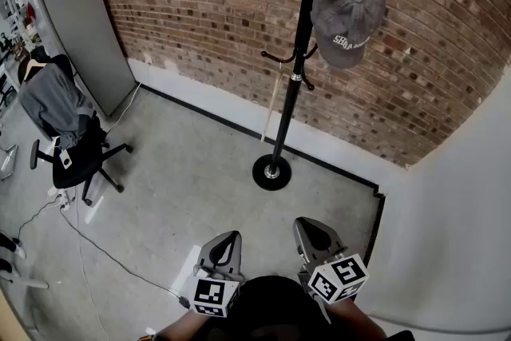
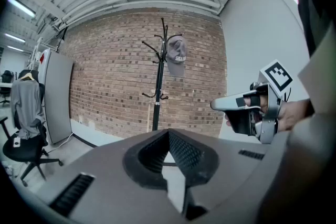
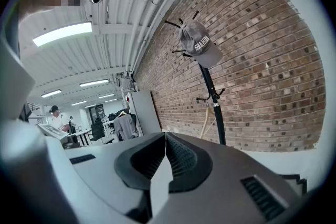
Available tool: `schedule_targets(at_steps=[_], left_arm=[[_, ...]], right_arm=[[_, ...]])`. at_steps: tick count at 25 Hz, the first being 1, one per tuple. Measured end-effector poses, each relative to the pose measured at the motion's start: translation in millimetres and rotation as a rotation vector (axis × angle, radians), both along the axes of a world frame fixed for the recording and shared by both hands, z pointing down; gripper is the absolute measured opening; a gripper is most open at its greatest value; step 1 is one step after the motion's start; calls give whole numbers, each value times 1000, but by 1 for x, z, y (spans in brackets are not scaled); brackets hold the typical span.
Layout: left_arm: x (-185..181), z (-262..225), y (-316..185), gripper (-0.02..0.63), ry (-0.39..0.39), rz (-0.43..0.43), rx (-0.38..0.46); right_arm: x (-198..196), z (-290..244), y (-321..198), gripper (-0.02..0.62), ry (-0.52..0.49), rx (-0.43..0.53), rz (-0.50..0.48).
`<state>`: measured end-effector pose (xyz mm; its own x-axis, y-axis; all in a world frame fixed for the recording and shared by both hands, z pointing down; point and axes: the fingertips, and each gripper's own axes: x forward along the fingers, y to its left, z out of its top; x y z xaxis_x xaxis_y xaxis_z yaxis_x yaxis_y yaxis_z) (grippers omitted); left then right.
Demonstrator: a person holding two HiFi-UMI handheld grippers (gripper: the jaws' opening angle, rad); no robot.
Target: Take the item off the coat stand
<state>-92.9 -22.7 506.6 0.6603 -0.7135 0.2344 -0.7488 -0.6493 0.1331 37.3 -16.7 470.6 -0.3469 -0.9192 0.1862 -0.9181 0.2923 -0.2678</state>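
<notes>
A grey cap [image 1: 349, 8] with white lettering hangs on an upper hook of the black coat stand [image 1: 299, 68], which stands before the brick wall. Both grippers are held low near my body, well short of the stand. The left gripper [image 1: 231, 236] is shut and empty. To its right, the right gripper [image 1: 308, 224] is also shut and empty. In the left gripper view the cap [image 2: 177, 55] hangs far off above the closed jaws of the left gripper [image 2: 168, 132]. In the right gripper view the cap [image 3: 199, 44] is high up, above the right gripper [image 3: 165, 135].
An office chair [image 1: 68, 144] draped with a grey garment stands at the left, beside a grey panel [image 1: 88, 36] leaning on the brick wall. A cable [image 1: 96, 247] trails over the concrete floor. A pale stick [image 1: 271, 104] leans by the stand. A white wall [image 1: 463, 212] closes the right.
</notes>
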Motion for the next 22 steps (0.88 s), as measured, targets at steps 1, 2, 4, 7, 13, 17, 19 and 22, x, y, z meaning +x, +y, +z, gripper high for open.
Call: schedule_targets(at_steps=[1,2,4,7,13,17,19,22], left_arm=[[-7,2,-5,41,1,-4,-7],[-15,5,-10,41,2,-9,-13],[-28,9,-20,41,1,-17,-23],[-42,13,-37,41,-7,-28,-35],[-41,10,-76,41,-26,-75,-20],[-16,6,-109,41,-47,-135,-23],[7,-7,-128,41,-38,-166,-12],[53,-25,-151,41,-31,-180,-3]], right_arm=[[-3,-2,-7,15,-9,5,2],[-6,-4,-14,15,-19,10,6],[-9,-9,-27,15,-37,14,25],[-6,-17,-43,15,-54,27,48],[25,-44,-91,16,-209,124,-12],[58,-66,-126,17,-317,211,-133],[82,-76,-150,17,-358,240,-178],[125,-92,-185,18,-419,277,-228]])
